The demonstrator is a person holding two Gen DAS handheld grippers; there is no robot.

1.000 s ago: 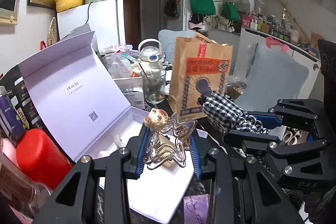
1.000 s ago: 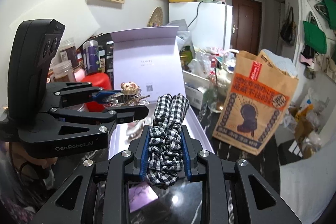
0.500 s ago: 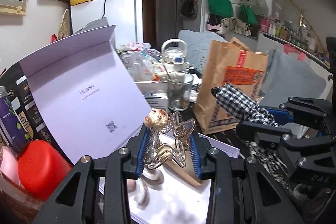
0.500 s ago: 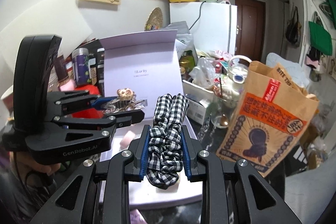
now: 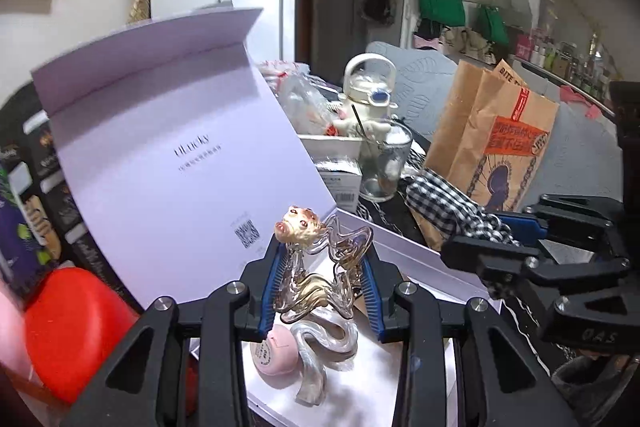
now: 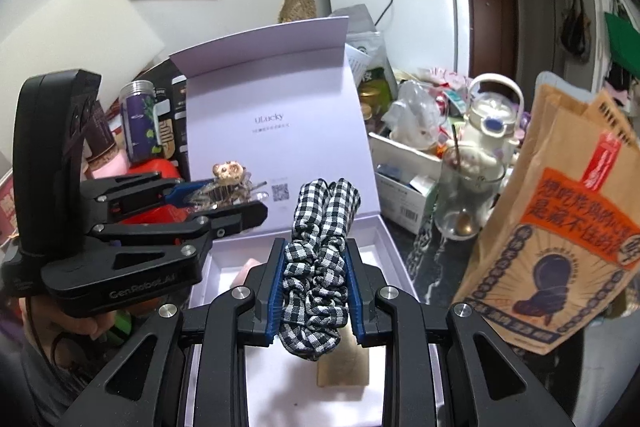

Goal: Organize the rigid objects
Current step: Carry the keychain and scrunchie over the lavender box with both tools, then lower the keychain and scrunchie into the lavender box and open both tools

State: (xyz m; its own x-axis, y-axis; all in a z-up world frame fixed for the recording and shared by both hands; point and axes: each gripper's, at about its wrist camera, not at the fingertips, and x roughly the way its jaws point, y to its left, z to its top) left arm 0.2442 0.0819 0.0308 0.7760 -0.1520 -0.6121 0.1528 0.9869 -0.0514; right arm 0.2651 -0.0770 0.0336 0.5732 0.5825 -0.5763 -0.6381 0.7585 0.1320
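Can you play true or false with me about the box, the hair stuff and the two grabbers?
1. The left gripper holds a clear hair claw clip with a little animal head on top. True.
2. The right gripper is open, holding nothing. False: it is shut on a black-and-white checked scrunchie.
3. The white gift box has its lid shut. False: the lid stands open behind it.
4. A pink round thing and a pearly hair clip lie inside the box. True.
5. The brown paper bag lies flat inside the box. False: it stands outside, to the box's right.
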